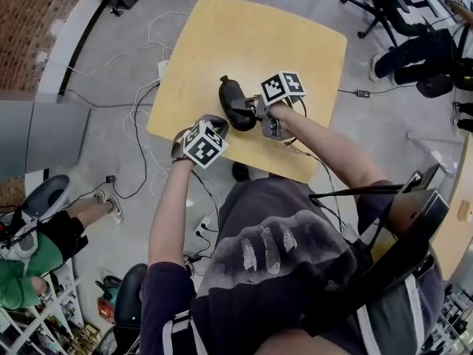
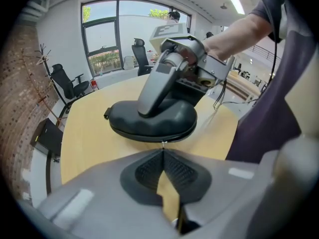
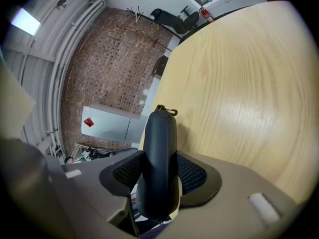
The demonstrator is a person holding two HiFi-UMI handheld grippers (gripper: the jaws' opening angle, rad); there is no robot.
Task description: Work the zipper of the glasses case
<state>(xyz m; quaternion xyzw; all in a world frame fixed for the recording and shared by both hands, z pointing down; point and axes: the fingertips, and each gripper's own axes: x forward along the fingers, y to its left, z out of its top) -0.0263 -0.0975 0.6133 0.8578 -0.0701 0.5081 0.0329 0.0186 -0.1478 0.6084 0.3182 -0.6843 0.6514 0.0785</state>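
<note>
A black glasses case stands on its edge on the yellow wooden table, near the table's front edge. My right gripper is shut on the case, and in the right gripper view its pads press both sides of the case. A small metal loop shows at the case's far end. My left gripper sits just left of the case. Seen from the left gripper view, its tips meet on the small metal zipper pull at the case's near rim. A right gripper finger lies over the top of the case.
Cables run over the grey floor left of the table. A seated person is at the lower left, and another person's legs and an office chair are at the upper right. A brick wall stands beyond the table.
</note>
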